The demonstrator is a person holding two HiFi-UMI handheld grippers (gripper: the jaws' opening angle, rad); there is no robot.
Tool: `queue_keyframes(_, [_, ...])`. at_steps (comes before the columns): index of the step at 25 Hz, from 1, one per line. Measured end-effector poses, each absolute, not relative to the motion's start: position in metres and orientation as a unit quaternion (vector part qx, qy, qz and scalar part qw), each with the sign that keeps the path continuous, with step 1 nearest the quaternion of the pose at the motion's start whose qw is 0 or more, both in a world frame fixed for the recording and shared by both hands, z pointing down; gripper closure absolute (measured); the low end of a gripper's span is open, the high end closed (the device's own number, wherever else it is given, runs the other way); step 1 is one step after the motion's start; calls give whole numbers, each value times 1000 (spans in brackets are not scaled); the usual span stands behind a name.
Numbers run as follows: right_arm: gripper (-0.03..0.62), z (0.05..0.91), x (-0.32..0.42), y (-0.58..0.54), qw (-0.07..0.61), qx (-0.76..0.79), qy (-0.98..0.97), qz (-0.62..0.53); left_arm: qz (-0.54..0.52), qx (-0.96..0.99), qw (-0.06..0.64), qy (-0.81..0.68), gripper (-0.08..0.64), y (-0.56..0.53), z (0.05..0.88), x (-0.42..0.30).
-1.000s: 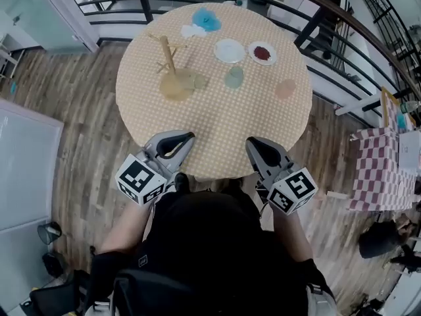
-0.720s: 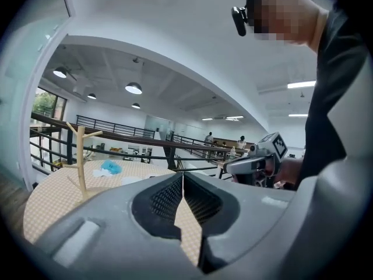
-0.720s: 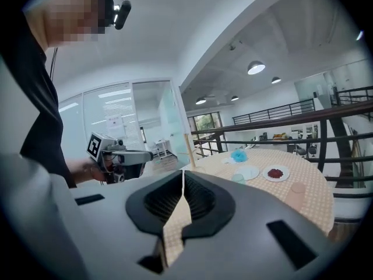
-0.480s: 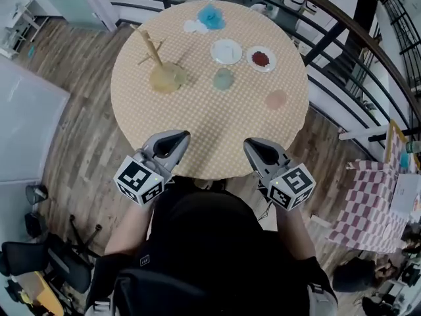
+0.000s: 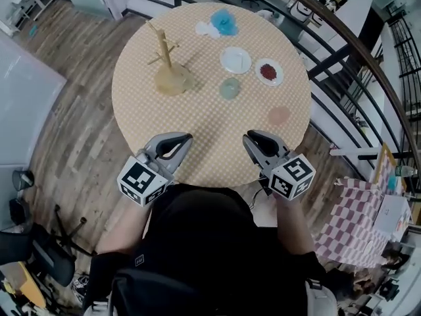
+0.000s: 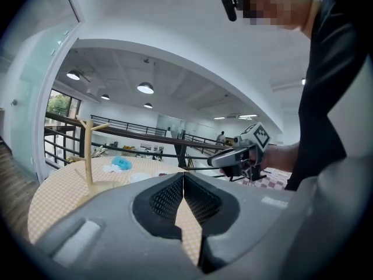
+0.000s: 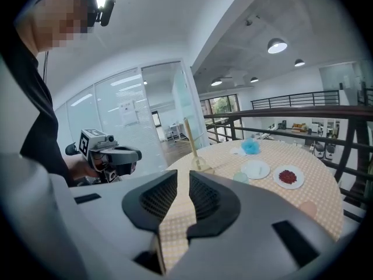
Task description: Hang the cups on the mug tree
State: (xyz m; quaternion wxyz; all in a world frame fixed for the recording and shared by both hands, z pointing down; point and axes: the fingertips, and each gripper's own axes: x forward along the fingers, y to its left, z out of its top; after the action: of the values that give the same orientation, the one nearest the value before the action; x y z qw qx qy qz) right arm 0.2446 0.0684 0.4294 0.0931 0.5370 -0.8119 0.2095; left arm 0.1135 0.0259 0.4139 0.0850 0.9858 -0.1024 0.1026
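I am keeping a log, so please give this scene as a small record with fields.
tree: mug tree, upright, pegs bare
cups: green cup and pink cup, both on table, none hung
plates: white plate; plate with red bits
left claw: shut, empty
right claw: just been opening, small gap, nothing between

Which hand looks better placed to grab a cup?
Probably right. The right gripper, jaws just opening with nothing between them, sits nearer the pink cup and green cup; the left gripper is shut.
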Motion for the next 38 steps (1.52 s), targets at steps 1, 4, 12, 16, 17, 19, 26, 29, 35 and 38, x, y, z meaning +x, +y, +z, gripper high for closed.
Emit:
queue_keyframes(1, [519, 430, 246, 64, 95, 538, -811, 212, 103, 987, 80, -97, 554, 24, 412, 116])
queue_keyframes(4, [511, 438, 257, 52, 115, 535, -809, 215, 105, 988, 69, -92, 554, 12, 407, 124])
queue_keyframes(12, [456, 469, 324, 53, 187, 514, -805, 230, 115, 979, 91, -139, 554, 1, 423, 149])
queue_keyframes(16, [448, 479, 373, 51, 212, 511, -800, 230, 113, 974, 107, -167, 554, -1, 429, 170])
queue_keyframes(17, [445, 482, 384, 50, 217, 510, -799, 232, 114, 972, 109, -173, 554, -1, 431, 176])
queue_keyframes(19, [439, 489, 404, 49, 231, 505, -798, 236, 116, 970, 110, -181, 554, 1, 433, 186])
queue_keyframes(26, [403, 529, 455, 41, 312, 462, -796, 237, 120, 962, 121, -215, 554, 7, 448, 210])
queue_keyframes(29, [391, 546, 464, 40, 343, 438, -797, 237, 117, 958, 126, -228, 554, 11, 453, 214])
queue_keyframes(35, [350, 574, 470, 34, 388, 399, -797, 236, 117, 952, 134, -248, 554, 13, 465, 214])
queue_keyframes(38, [330, 587, 471, 33, 406, 384, -794, 238, 116, 950, 138, -256, 554, 16, 469, 212])
